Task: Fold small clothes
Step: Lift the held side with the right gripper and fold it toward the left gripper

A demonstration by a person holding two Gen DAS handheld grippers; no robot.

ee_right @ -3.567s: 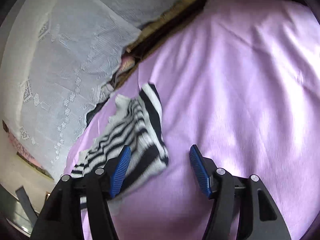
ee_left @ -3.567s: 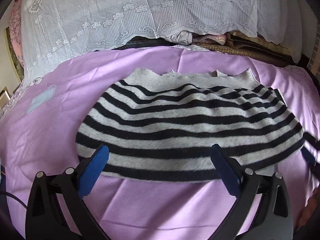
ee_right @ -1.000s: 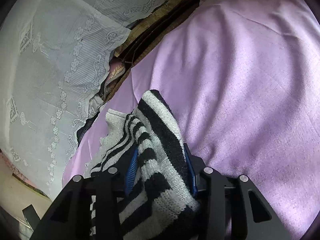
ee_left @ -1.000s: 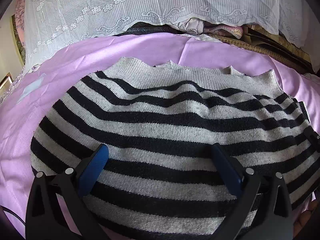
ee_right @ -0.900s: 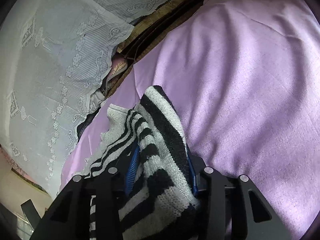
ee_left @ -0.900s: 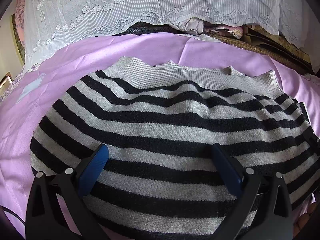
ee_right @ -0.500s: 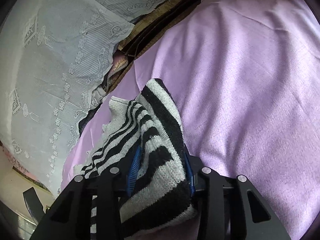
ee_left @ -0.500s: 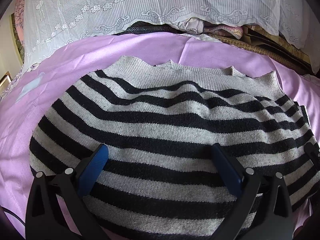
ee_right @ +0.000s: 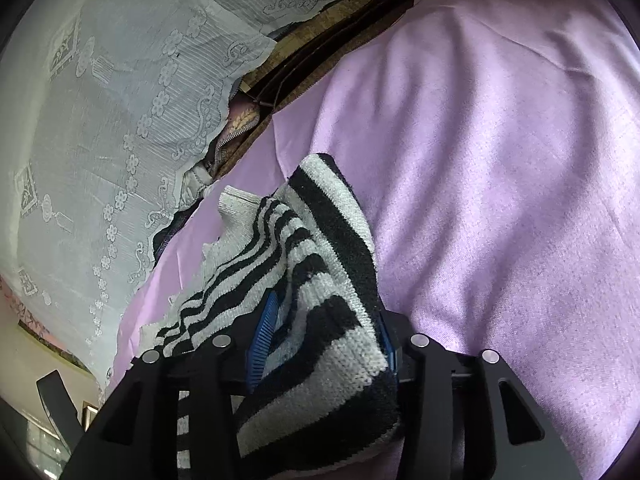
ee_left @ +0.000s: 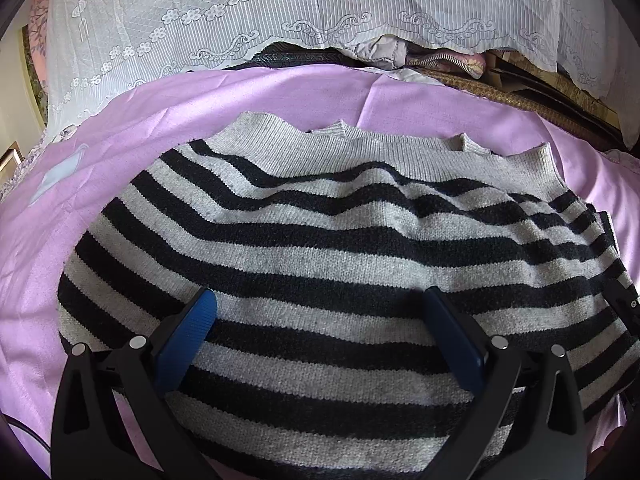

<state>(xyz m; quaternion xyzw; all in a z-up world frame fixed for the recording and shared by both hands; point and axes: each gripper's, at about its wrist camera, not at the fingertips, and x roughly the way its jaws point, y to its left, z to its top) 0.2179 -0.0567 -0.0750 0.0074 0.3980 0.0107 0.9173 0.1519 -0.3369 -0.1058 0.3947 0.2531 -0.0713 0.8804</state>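
Observation:
A grey-and-black striped sweater (ee_left: 340,240) lies spread on a purple sheet (ee_left: 160,120), its neckline at the far side. My left gripper (ee_left: 316,296) stands open just over the sweater's lower half, its blue pads wide apart with only flat knit below them. In the right wrist view, my right gripper (ee_right: 326,308) has a bunched fold of the sweater's (ee_right: 320,232) side edge between its pads, raised off the sheet. Its jaws are opening slightly, and the pads still touch the knit. The right gripper's dark tip (ee_left: 624,304) shows at the sweater's right edge.
White lace cloth (ee_left: 320,0) hangs along the far side over a pile of folded fabrics (ee_left: 440,60). A pale patch (ee_left: 60,172) lies on the sheet at the left. Bare purple sheet (ee_right: 500,160) stretches to the right of the sweater.
Since the earliest frames my left gripper moved forward over the sweater and my right gripper closed on its side edge. In the last second the held fold rose a little; the left stayed still.

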